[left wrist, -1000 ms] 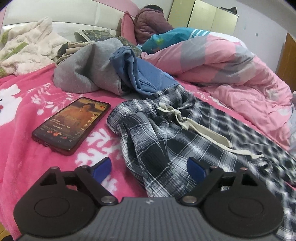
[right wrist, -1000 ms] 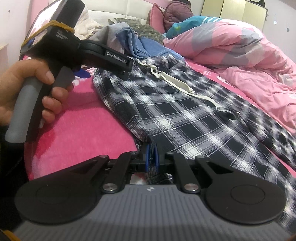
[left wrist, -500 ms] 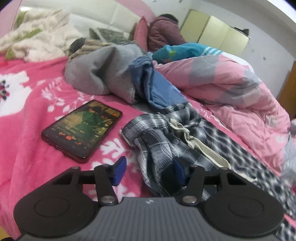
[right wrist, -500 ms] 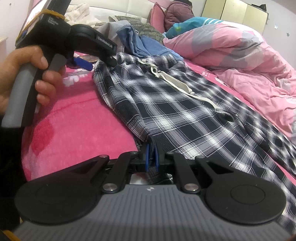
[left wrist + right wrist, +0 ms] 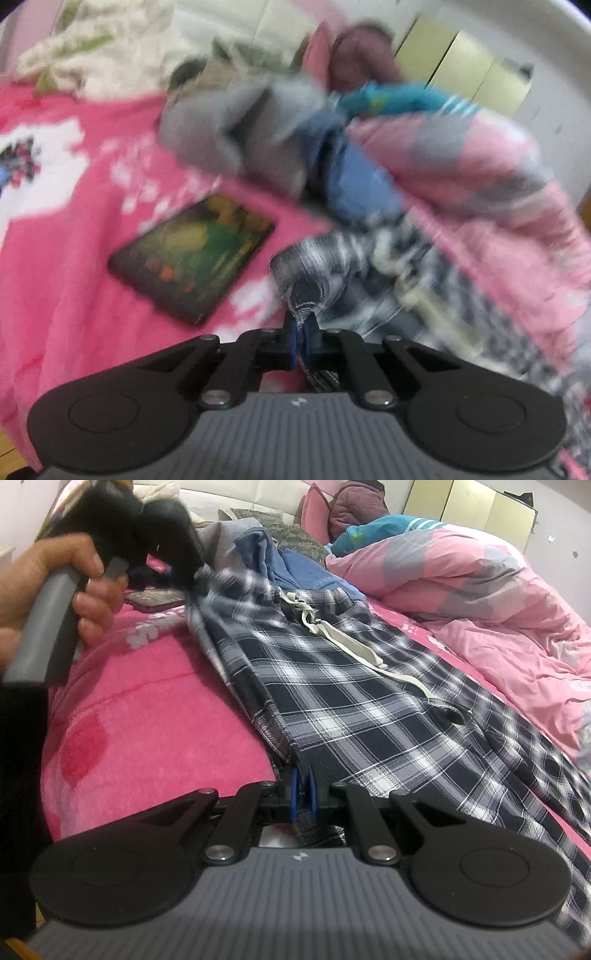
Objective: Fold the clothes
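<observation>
The navy-and-white plaid pyjama trousers (image 5: 343,686), soft woven cloth with a cream drawstring (image 5: 332,635) trailing from the waistband, lie stretched along the bright pink fleece blanket (image 5: 147,709) — running from 11 o'clock near the waist down to 4 o'clock at the legs in the right wrist view. Their left edge is gathered into a narrow ridge of folds.

The right gripper (image 5: 303,800) has its blue pads pressed together on a pinch of that plaid edge, which rises straight out at 12 o'clock. The left gripper (image 5: 303,334), held by a hand (image 5: 55,590) on a grey handle, is likewise clamped on a bunched corner of the waistband; the cloth fans up from its pads toward 12 o'clock, though that view is badly blurred.

Just beside the waistband at 10 o'clock lies a dark rectangular phone (image 5: 192,258) with a lit screen. Beyond it sit a crumpled grey garment (image 5: 236,136) and a blue garment (image 5: 354,184), and at 2 o'clock a puffy pink-and-grey quilt (image 5: 480,587).
</observation>
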Motion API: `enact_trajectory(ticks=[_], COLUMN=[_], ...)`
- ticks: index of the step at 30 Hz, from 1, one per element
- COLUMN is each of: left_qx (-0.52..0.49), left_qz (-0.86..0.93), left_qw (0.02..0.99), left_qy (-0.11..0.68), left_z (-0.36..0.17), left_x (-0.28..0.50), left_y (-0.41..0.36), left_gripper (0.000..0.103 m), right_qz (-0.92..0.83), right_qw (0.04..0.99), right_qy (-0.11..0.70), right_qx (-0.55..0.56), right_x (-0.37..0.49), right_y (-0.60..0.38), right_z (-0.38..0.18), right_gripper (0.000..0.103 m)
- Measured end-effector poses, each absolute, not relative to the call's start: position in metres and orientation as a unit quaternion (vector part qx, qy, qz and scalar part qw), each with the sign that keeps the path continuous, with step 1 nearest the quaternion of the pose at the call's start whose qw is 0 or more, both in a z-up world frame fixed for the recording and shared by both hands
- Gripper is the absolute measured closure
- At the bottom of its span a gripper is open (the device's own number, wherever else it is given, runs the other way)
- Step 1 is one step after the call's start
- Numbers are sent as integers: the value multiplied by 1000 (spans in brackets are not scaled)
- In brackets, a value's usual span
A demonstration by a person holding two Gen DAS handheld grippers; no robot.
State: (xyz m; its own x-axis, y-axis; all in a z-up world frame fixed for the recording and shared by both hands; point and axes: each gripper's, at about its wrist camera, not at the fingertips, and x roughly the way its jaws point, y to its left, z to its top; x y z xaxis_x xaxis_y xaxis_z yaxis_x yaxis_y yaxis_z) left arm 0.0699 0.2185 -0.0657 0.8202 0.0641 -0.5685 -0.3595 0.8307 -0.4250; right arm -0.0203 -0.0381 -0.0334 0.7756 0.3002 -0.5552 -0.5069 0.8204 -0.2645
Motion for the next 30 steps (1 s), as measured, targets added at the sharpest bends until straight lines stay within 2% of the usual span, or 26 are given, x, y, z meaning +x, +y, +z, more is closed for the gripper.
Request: enact_trajectory(ticks=[2, 5, 9, 12, 16, 18, 21, 22, 25, 30], left_qx=[-264, -248, -271, -290, -311, -321, -319, -317, -303, -205], left_qz=[123, 124, 118, 112, 109, 110, 126, 132, 146, 175], left_qw=[914, 925, 921, 915, 909, 908, 907, 907, 912, 943], left_qy=[281, 262, 253, 257, 254, 248, 244, 244, 233, 196], left_z=[-65, -57, -55, -57, -58, -57, -58, -59, -54, -35], left_x=[70, 65, 66, 69, 76, 81, 91, 94, 95, 85], left_y=[219, 217, 224, 228, 229, 229, 227, 227, 222, 202], left_gripper=[94, 74, 68, 60, 60, 64, 89, 91, 94, 94], right_qz=[219, 220, 226, 243, 257, 256, 247, 245, 240, 232], right_qw=[920, 919, 917, 916, 919, 921, 923, 923, 923, 923], right_qy=[253, 256, 264, 268, 271, 276, 281, 282, 287, 290], right_qx=[-204, -205, -196, -173, -124, -104, -92, -91, -92, -98], right_x=[-20, -20, -19, -23, -30, -33, -37, -38, -41, -45], right_y=[-38, -37, -39, -45, -58, -64, -69, -70, -72, -73], right_z=[-33, -32, -26, -14, 4, 10, 13, 13, 11, 10], right_gripper=[97, 97, 97, 91, 88, 88, 88, 87, 87, 87])
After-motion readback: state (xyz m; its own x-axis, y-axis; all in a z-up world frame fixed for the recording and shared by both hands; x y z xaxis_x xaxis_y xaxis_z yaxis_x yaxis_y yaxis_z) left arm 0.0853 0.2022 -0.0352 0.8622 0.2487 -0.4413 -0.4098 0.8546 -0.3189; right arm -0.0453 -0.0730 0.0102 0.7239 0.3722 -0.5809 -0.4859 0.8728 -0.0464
